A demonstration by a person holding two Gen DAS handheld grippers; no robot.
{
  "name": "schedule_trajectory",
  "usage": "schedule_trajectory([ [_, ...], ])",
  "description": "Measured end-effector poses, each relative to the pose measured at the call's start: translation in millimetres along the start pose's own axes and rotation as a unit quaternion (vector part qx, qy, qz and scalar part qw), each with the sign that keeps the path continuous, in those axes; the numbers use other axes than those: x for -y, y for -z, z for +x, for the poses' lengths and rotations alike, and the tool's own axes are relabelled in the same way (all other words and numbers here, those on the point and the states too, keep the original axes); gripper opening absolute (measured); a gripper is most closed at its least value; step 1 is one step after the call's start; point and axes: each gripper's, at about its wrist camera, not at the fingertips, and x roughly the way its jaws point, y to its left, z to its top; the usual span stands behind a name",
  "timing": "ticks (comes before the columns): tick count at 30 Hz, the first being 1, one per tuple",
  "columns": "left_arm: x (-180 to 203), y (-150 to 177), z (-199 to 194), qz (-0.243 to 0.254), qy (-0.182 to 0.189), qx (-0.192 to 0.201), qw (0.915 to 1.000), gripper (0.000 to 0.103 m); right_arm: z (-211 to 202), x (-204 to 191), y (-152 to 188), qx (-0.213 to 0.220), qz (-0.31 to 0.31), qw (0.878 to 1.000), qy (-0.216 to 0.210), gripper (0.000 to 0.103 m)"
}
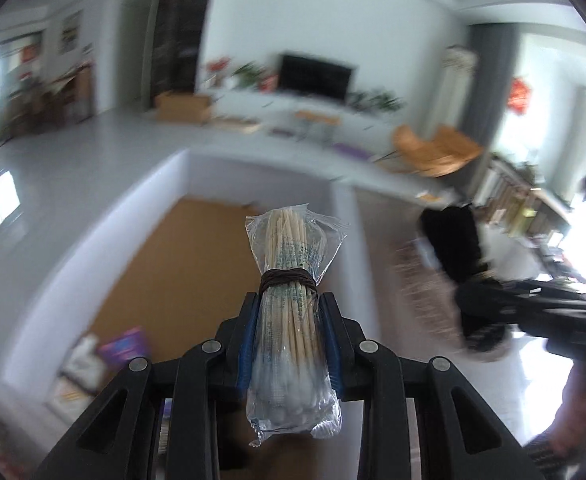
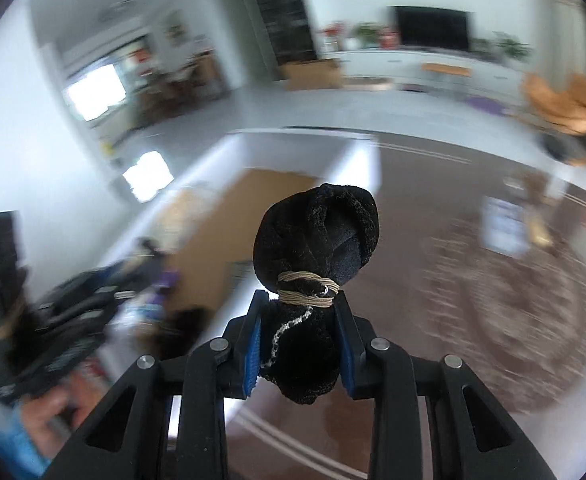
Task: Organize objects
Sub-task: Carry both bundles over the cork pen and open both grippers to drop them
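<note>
Clamping a bagged swab bundle (image 1: 291, 300), the left gripper (image 1: 289, 312) points toward twelve o'clock; the right gripper (image 2: 299, 320) pinches a black sock roll (image 2: 313, 264).

Each tool is built of matte black plastic: four angled link arms fan out toward the camera, each with a slot-shaped cut-out and a round silver pivot pin at its far end. The left tool (image 1: 289, 336) and the right tool (image 2: 301, 344) both carry ribbed blue pads (image 1: 246, 344) on the inner faces of their two fingers. In the right wrist view, a bright blue sleeve (image 2: 21, 446) covers the person's other arm.
</note>
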Motion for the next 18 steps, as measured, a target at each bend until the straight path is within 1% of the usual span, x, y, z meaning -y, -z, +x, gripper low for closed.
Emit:
schedule_trajectory([
  [1,-13,2,7,-0.005,-0.020,-0.016,0.9997,0.033,9,-16,-4,-0.002,-0.006,1.000,-0.019,0.033],
  [2,-25,5,18,-0.008,-0.044,-0.039,0.9982,0.036,20,-30,-8,-0.006,-0.012,0.999,-0.039,0.038],
  [3,-36,9,27,-0.011,-0.064,-0.059,0.9961,0.047,33,-46,-10,-0.011,-0.019,0.998,-0.058,0.044],
  [4,-45,12,31,-0.016,-0.078,-0.071,0.9943,0.062,46,-55,-12,-0.021,-0.024,0.997,-0.069,0.063],
  [5,-52,16,31,-0.021,-0.088,-0.075,0.9930,0.069,58,-64,-12,-0.034,-0.027,0.996,-0.075,0.079],
  [6,-58,20,29,-0.028,-0.095,-0.072,0.9925,0.076,68,-70,-10,-0.043,-0.024,0.996,-0.080,0.080],
  [7,-63,27,26,-0.035,-0.101,-0.064,0.9922,0.078,72,-72,-8,-0.043,-0.021,0.995,-0.086,0.080],
  [9,-64,31,23,-0.041,-0.100,-0.058,0.9924,0.080,70,-67,-3,-0.034,-0.017,0.996,-0.084,0.080],
  [10,-61,32,21,-0.042,-0.096,-0.056,0.9929,0.080,66,-60,0,-0.025,-0.016,0.997,-0.077,0.082],
  [11,-58,33,20,-0.042,-0.092,-0.055,0.9934,0.080,60,-50,4,-0.011,-0.015,0.998,-0.059,0.087],
  [13,-40,31,19,-0.035,-0.072,-0.046,0.9957,0.080,48,-32,12,0.012,-0.012,1.000,-0.025,0.092],
  [15,-13,28,14,-0.019,-0.037,-0.034,0.9986,0.080,32,3,28,0.037,0.001,0.999,0.025,0.096],
  [16,8,25,11,-0.009,-0.017,-0.028,0.9994,0.080,28,19,35,0.043,0.009,0.998,0.049,0.097],
  [18,46,23,0,0.020,0.032,-0.021,0.9991,0.081,21,65,62,0.044,0.035,0.993,0.104,0.097],
])
